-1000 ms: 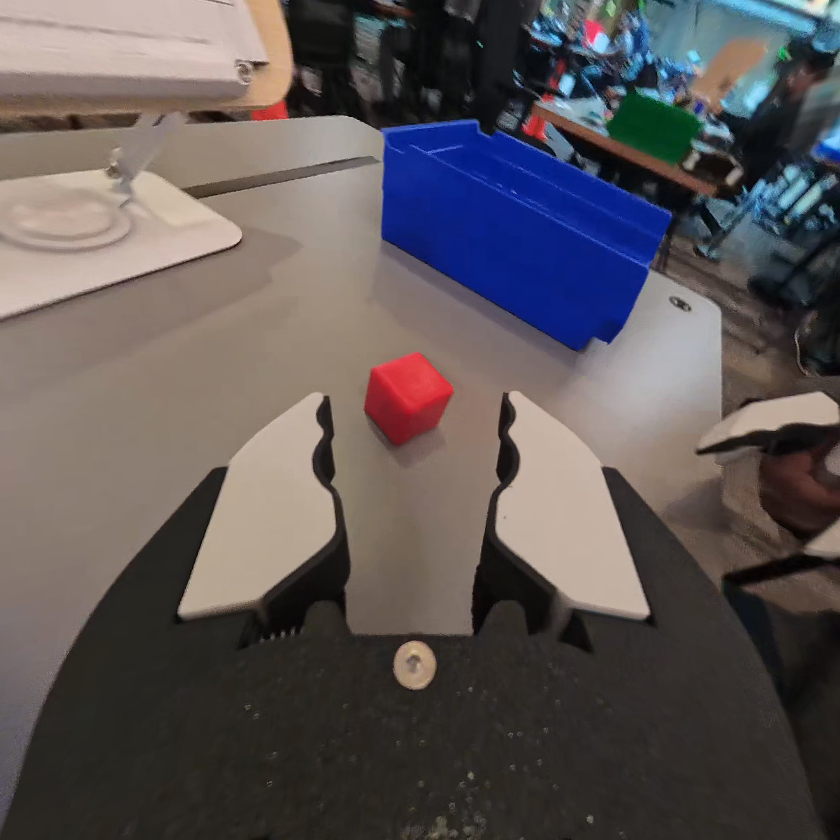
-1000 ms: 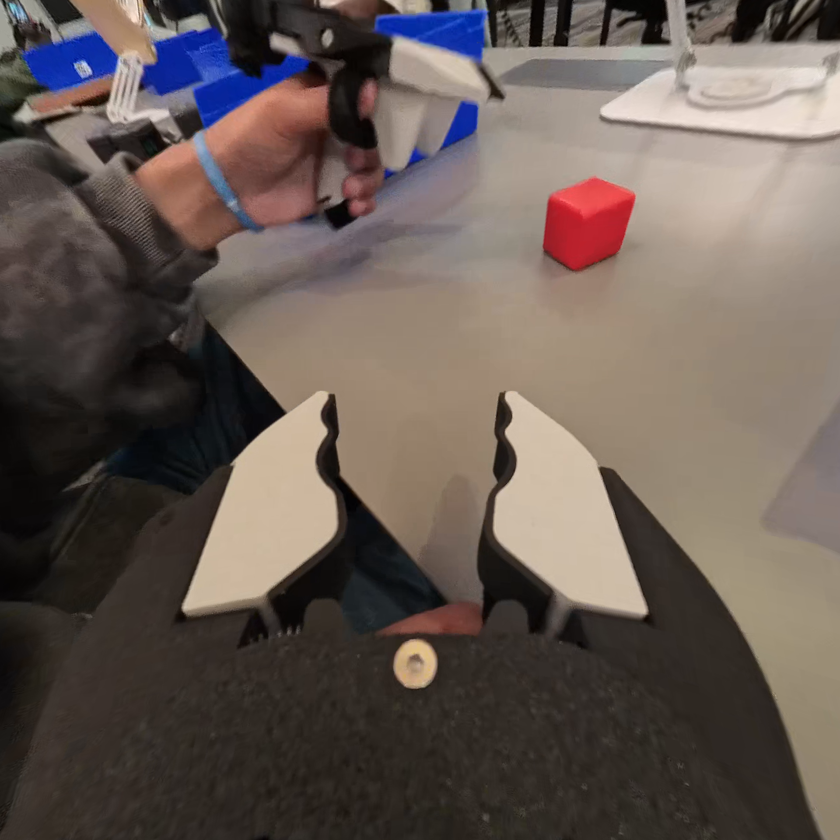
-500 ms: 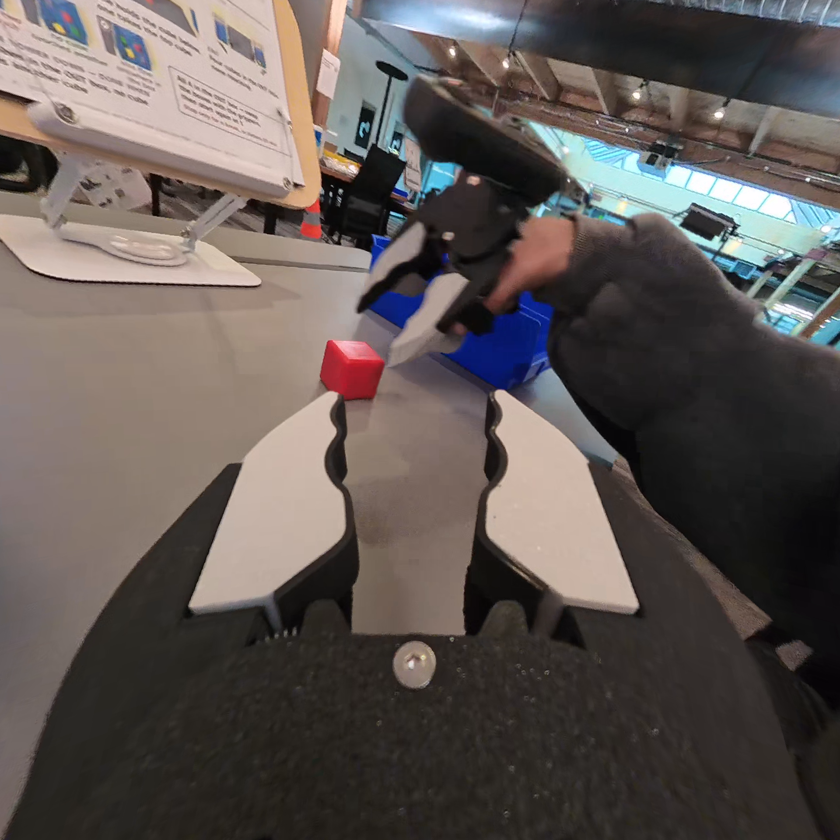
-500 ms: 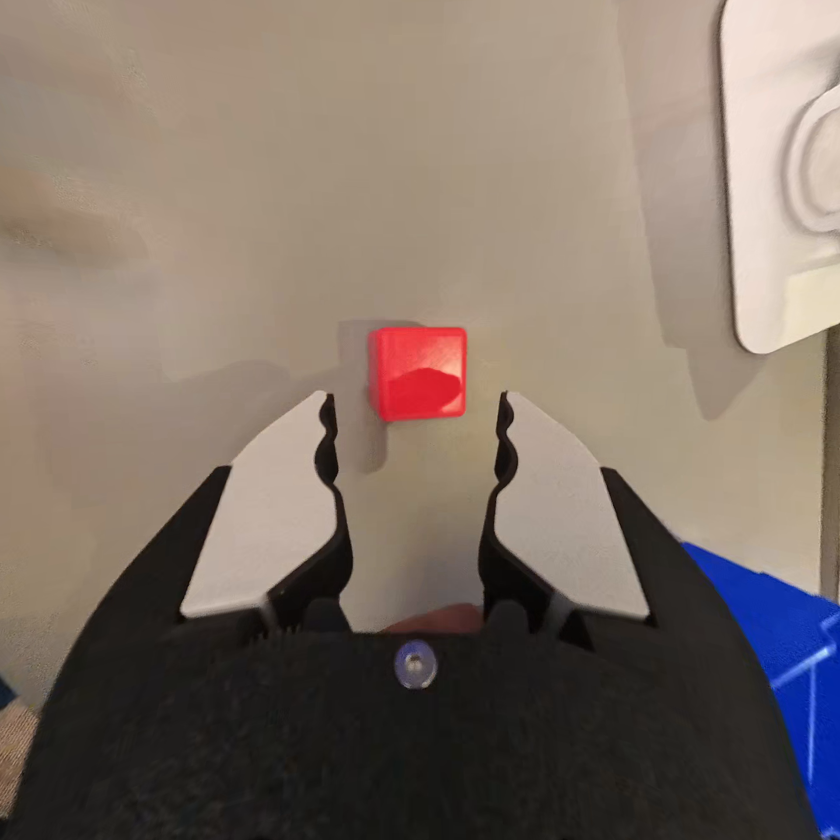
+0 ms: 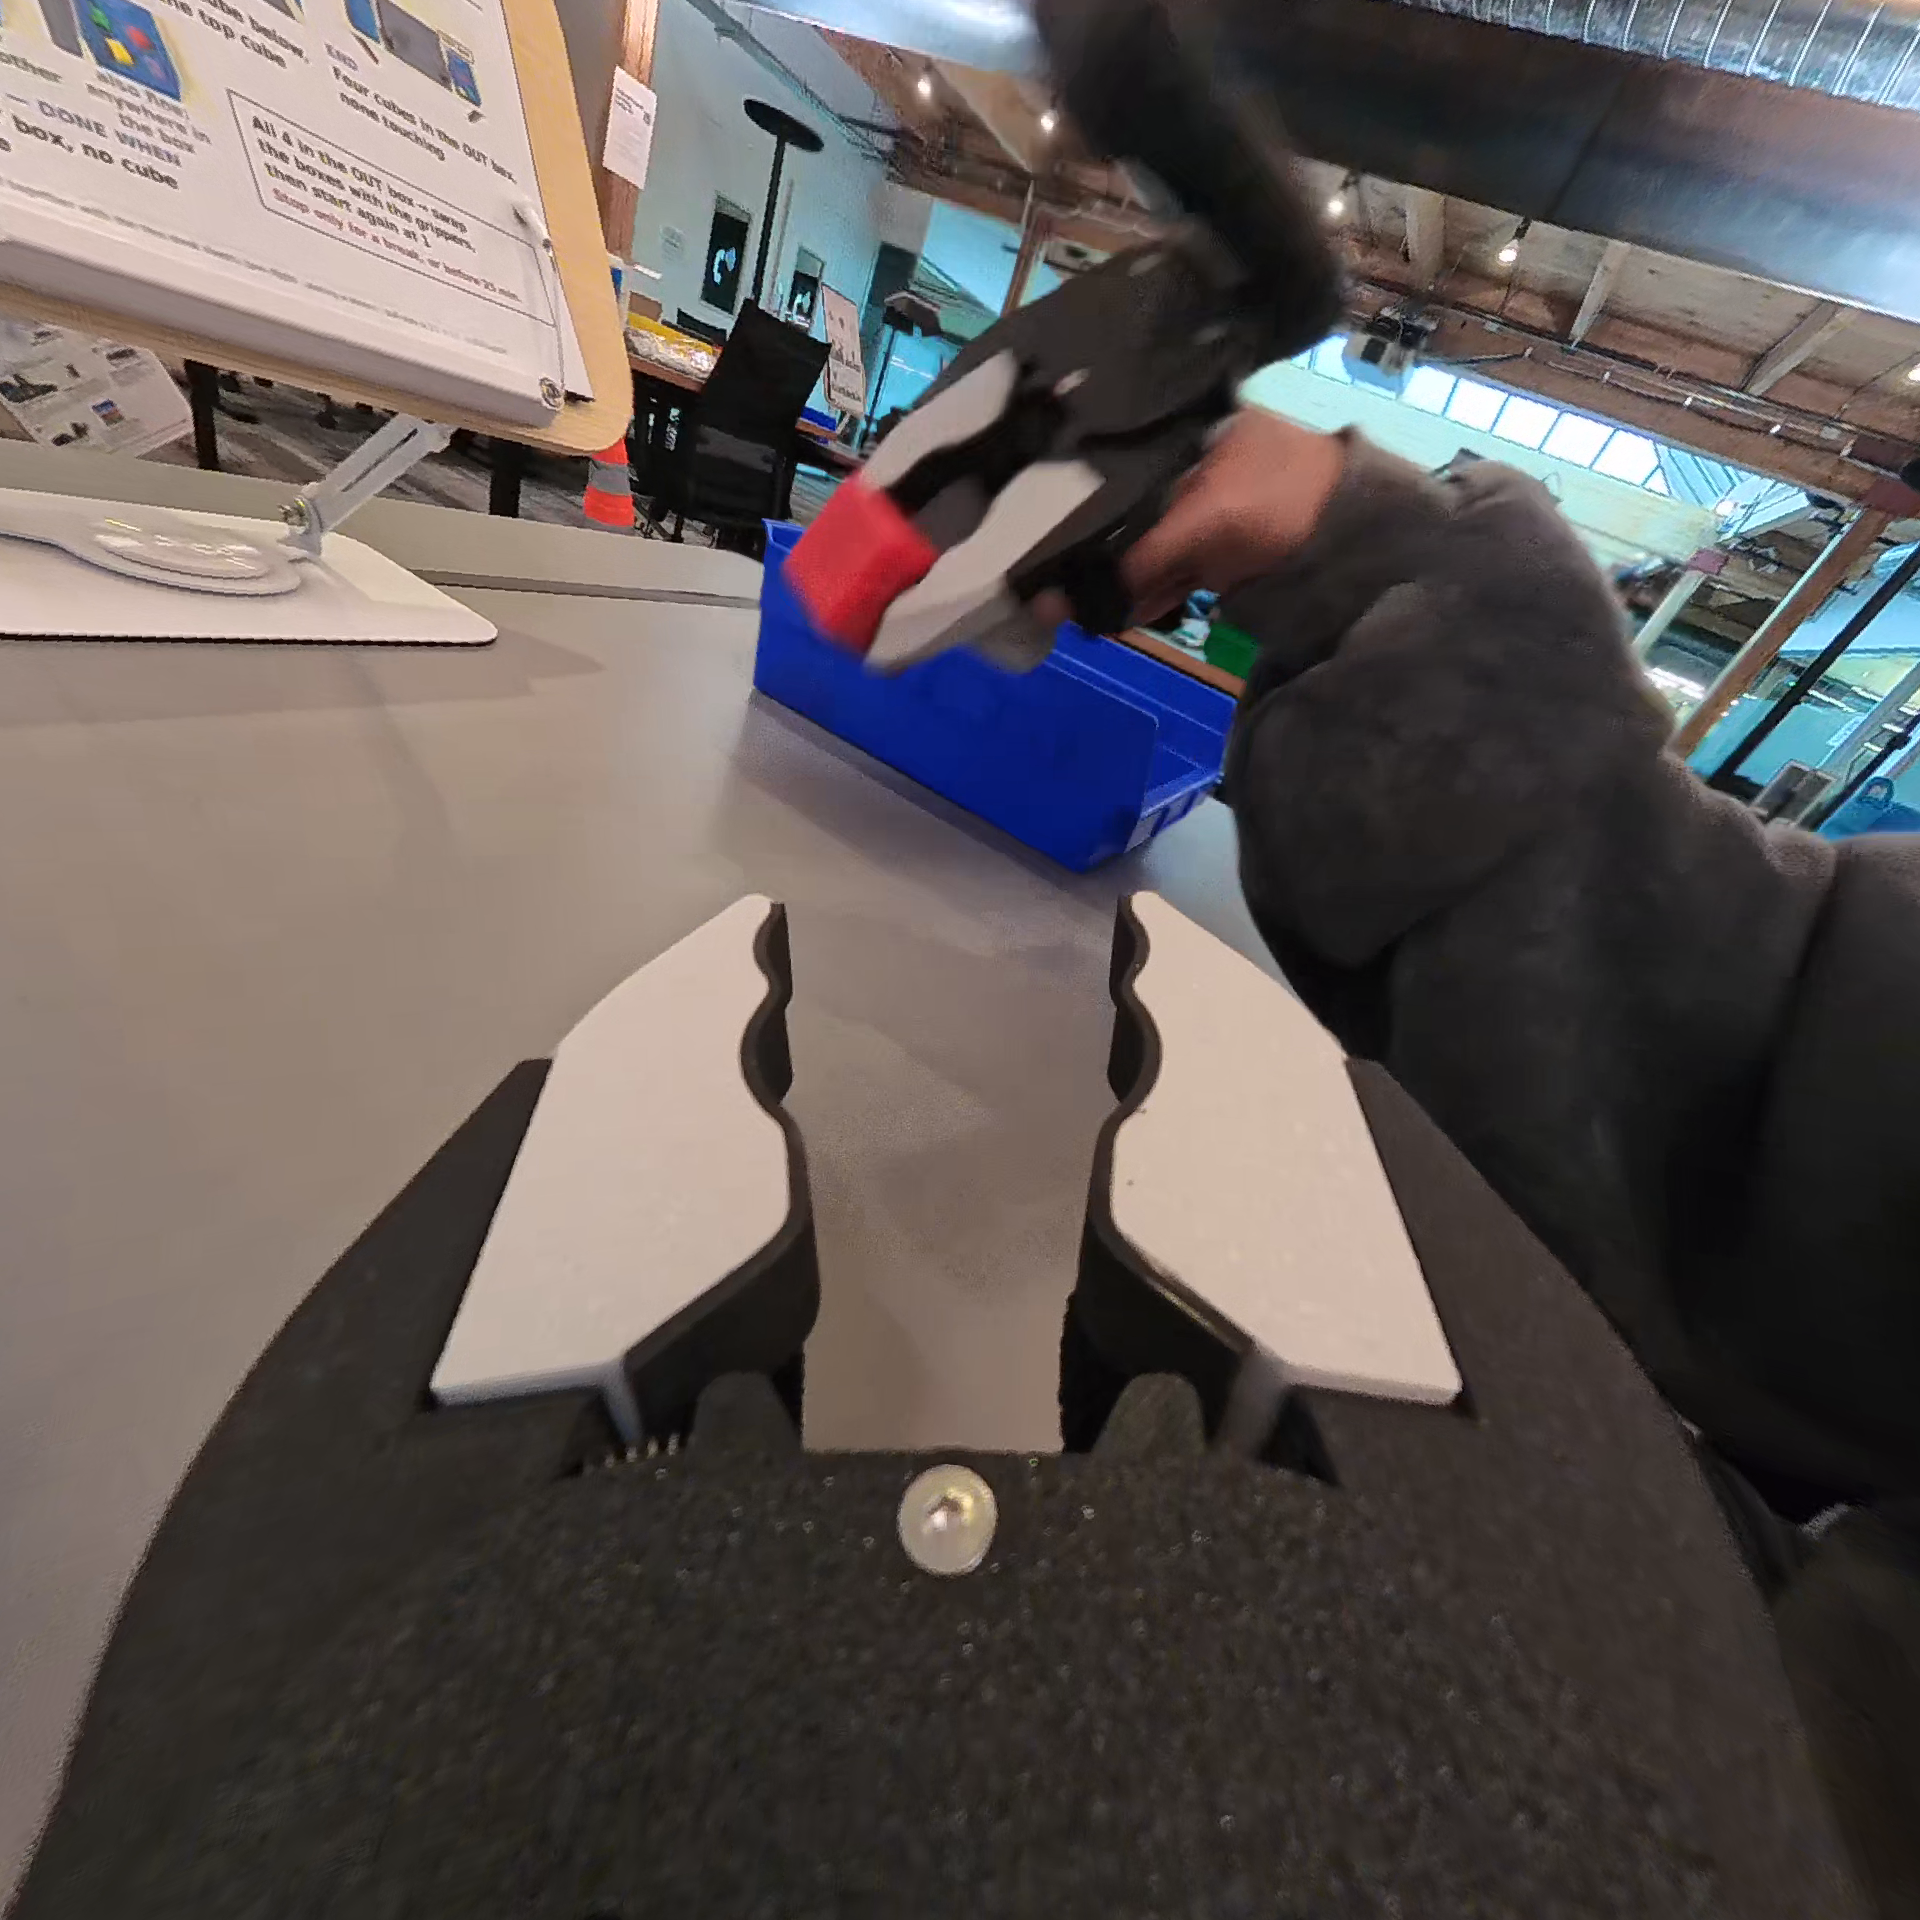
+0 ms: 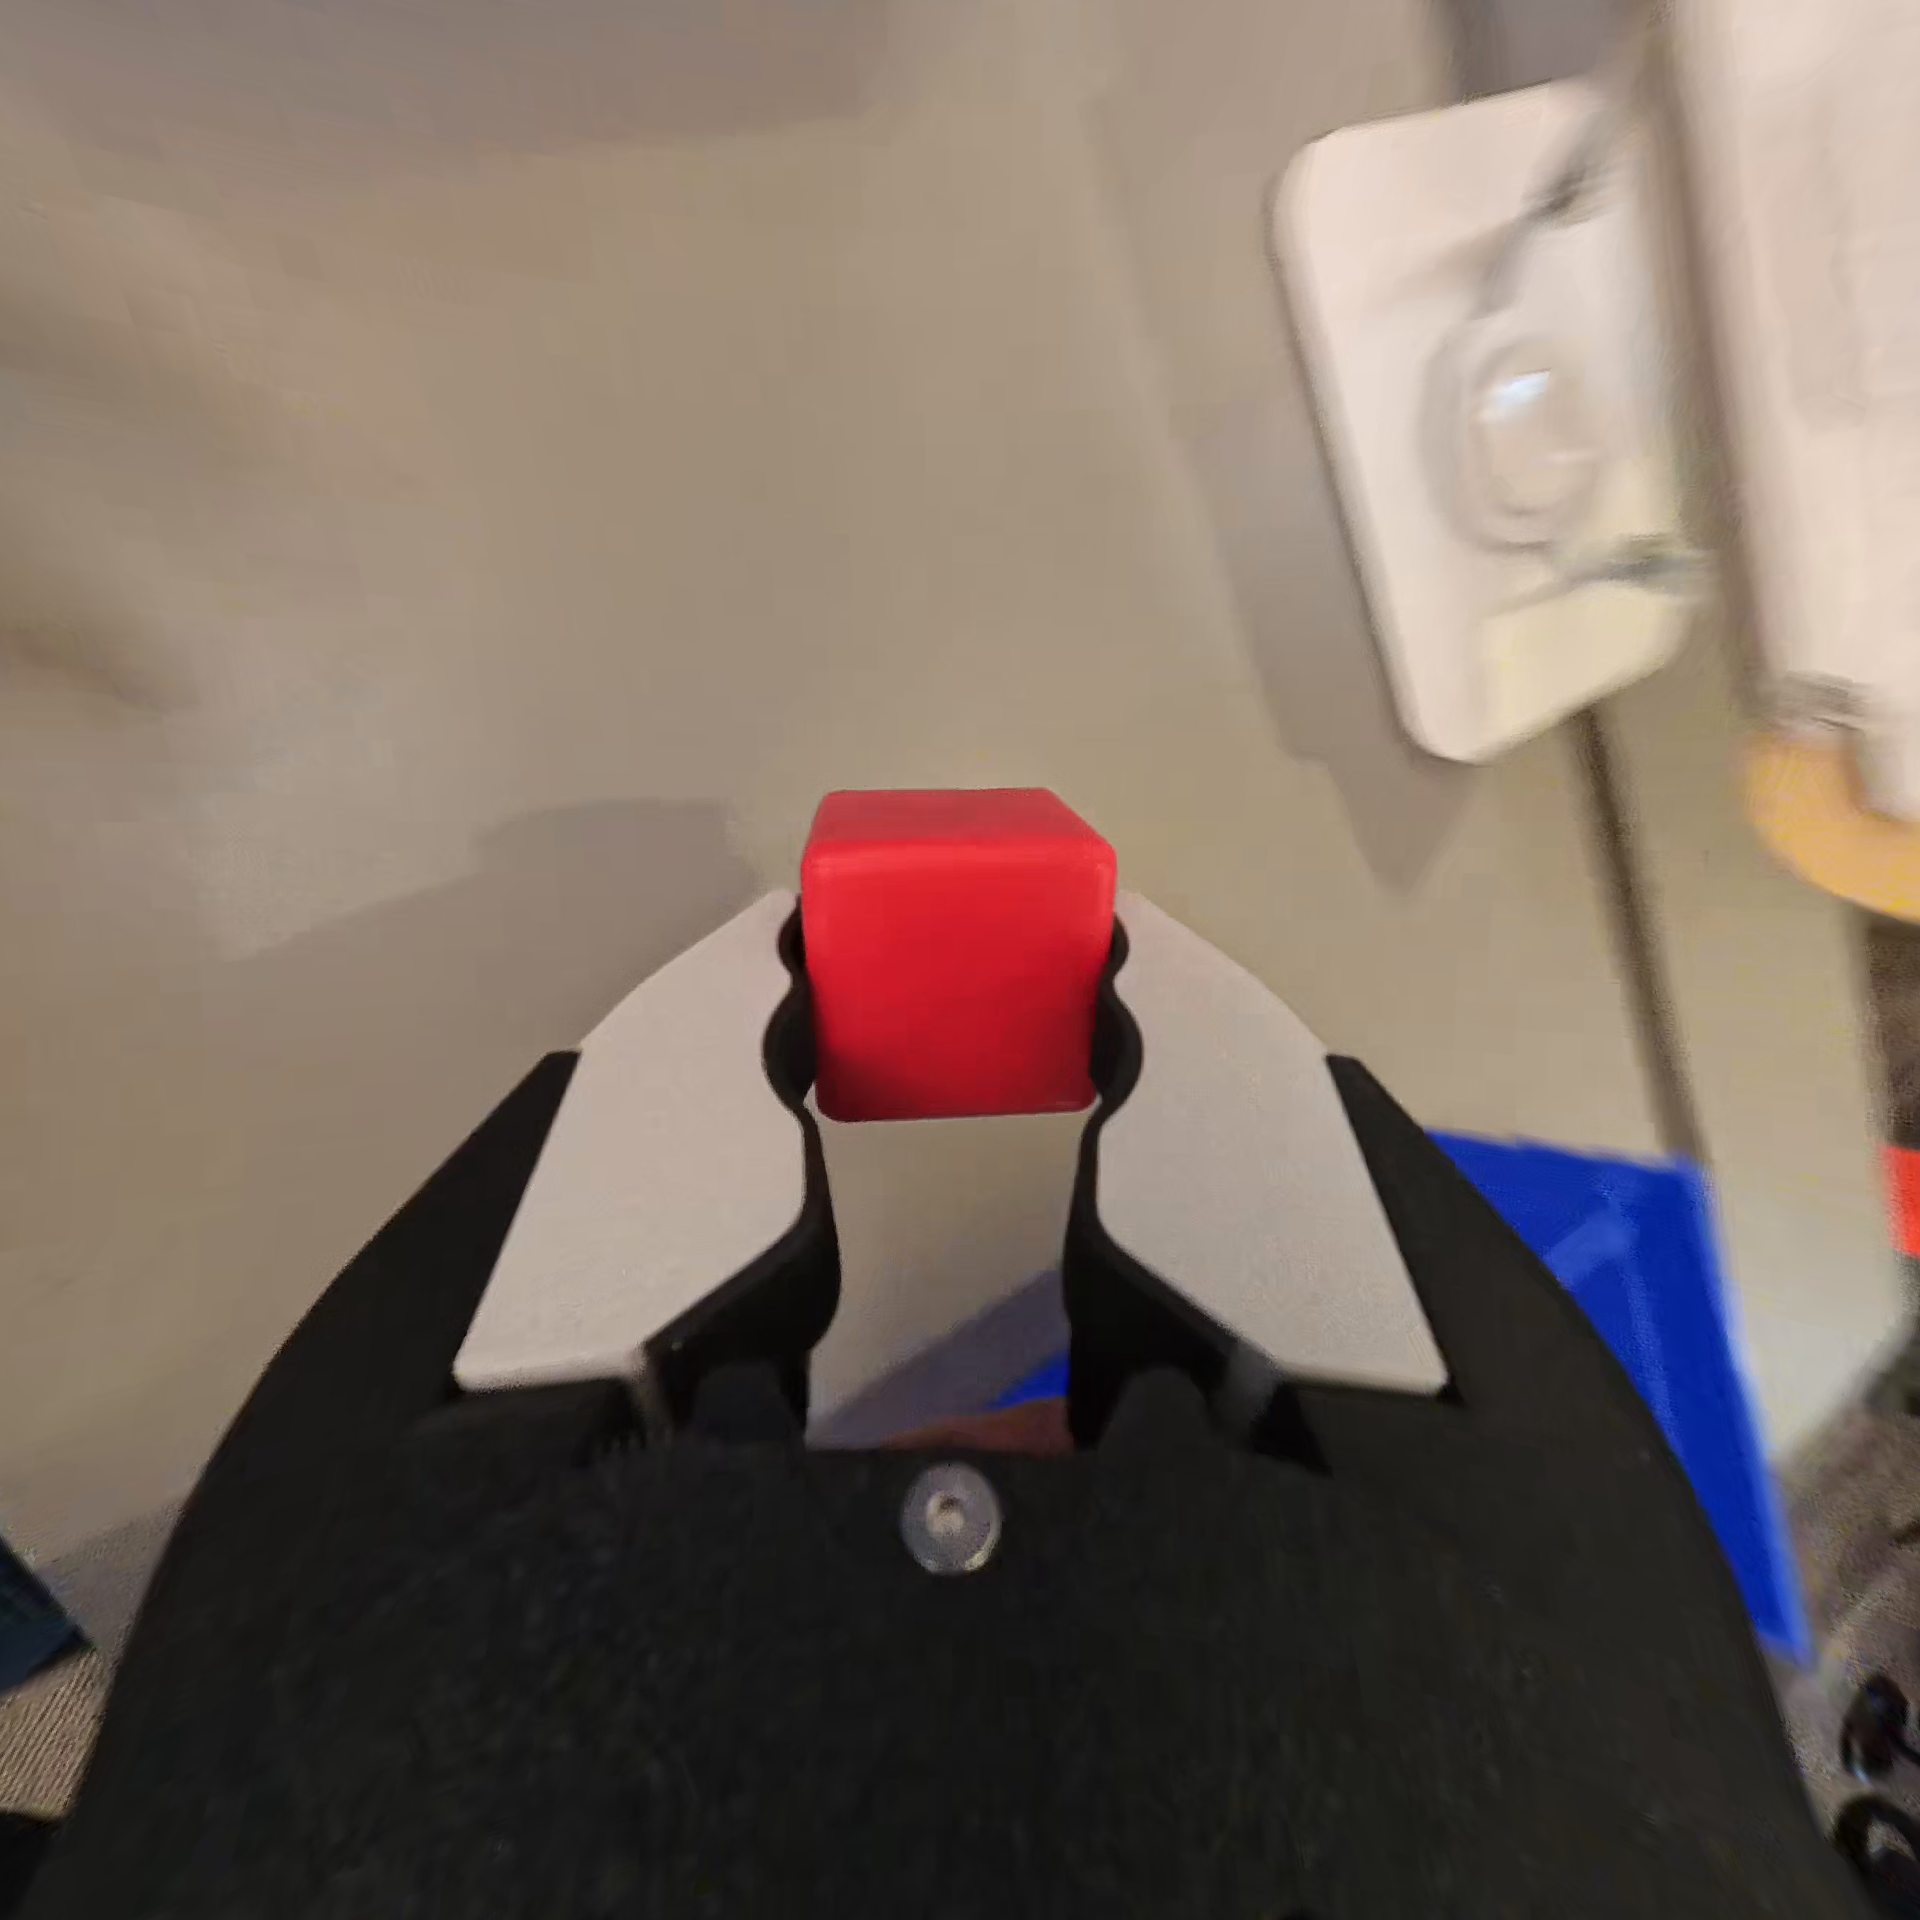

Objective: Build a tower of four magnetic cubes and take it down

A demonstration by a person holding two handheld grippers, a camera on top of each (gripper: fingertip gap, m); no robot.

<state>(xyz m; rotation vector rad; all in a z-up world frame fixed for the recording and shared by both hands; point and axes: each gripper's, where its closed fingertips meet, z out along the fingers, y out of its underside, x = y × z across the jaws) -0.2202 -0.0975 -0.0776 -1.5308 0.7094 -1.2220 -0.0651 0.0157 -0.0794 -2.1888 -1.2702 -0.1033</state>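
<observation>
1. Cube first: we see one red cube (image 6: pixel 956 951) pinched between the two pale fingers of the right gripper (image 6: pixel 956 914), its front end poking past the fingertips.
2. From the left wrist view, the same red cube (image 5: pixel 857 566) hangs in the air above the grey table (image 5: pixel 312 883), clear of the surface, with the right gripper (image 5: pixel 894 561) tilted down and towards the left.
3. We can make out a hand (image 5: pixel 1226 509) wrapped round the right gripper's handle, with a dark grey sleeve (image 5: pixel 1507 935) running off to the right edge.
4. Our left gripper (image 5: pixel 951 925) sits low over the table with its fingers spread wide and nothing between them; only bare tabletop shows in the gap.
5. Behind the lifted cube stands a blue bin (image 5: pixel 987 748) on the table; in the left wrist view the cube overlaps the bin's near upper edge, though we cannot tell whether it is over the bin or in front of it.
6. At the far left a white stand base (image 5: pixel 208 592) rests on the table, carrying a tilted board with a printed sheet (image 5: pixel 260 187).
7. In the right wrist view, that white base (image 6: pixel 1486 457) appears blurred at upper right, and a corner of the blue bin (image 6: pixel 1621 1351) shows at lower right.
</observation>
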